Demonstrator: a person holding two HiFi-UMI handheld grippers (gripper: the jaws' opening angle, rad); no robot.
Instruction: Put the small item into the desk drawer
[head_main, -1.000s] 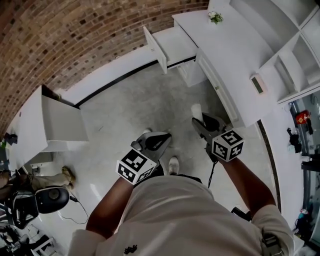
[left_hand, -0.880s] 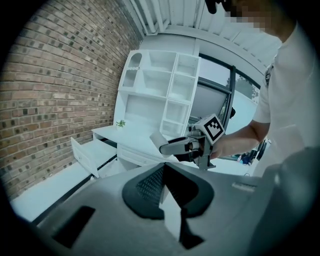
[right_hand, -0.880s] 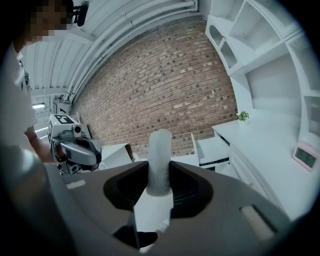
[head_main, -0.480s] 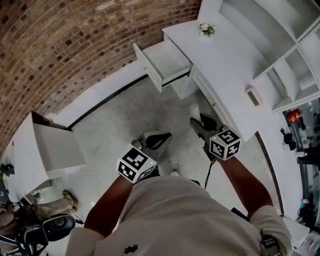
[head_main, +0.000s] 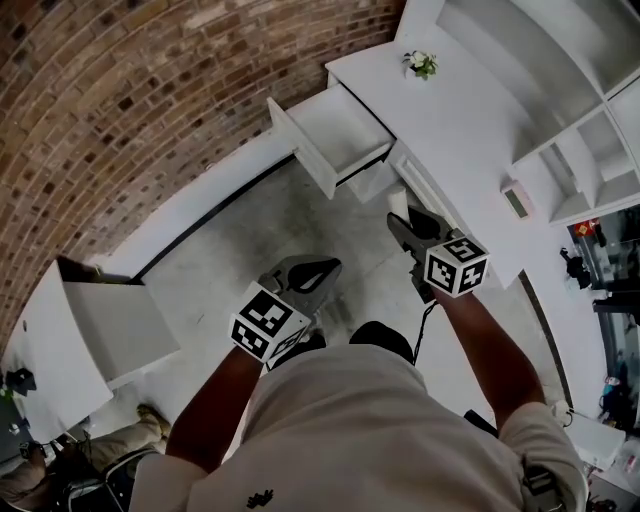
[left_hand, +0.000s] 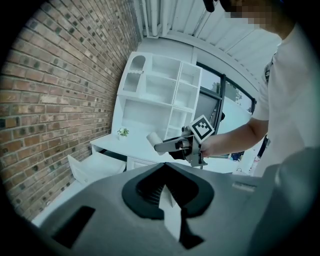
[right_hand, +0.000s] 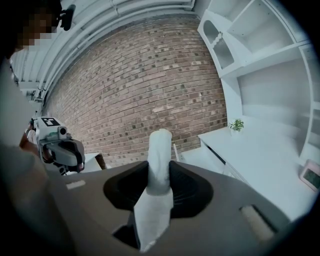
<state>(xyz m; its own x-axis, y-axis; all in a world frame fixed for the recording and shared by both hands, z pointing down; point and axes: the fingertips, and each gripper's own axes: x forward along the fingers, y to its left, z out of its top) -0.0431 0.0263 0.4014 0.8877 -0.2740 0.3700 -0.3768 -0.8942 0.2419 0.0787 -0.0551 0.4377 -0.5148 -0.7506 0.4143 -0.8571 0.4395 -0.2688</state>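
Note:
My right gripper (head_main: 401, 216) is shut on a small white roll (head_main: 399, 201), which stands upright between the jaws (right_hand: 159, 156). It hovers beside the front edge of the white desk (head_main: 470, 120), a little short of the open drawer (head_main: 340, 130). The drawer is pulled out and looks empty inside. My left gripper (head_main: 334, 264) hangs over the floor to the left with its fingertips together and nothing in them. In the left gripper view the right gripper (left_hand: 161, 146) and the roll (left_hand: 153, 139) show in front of the desk, and the drawer (left_hand: 89, 168) lies lower left.
A small potted plant (head_main: 421, 63) stands at the back of the desk and a small white device (head_main: 517, 198) lies near its right end. White shelves (head_main: 560, 60) rise behind. A brick wall (head_main: 130, 110) runs along the left. A white cabinet (head_main: 110, 325) stands open at lower left.
The desk and its open drawer have shifted in the head view as the person steps closer. Both grippers have moved slightly forward toward the drawer; the right one still holds the roll.

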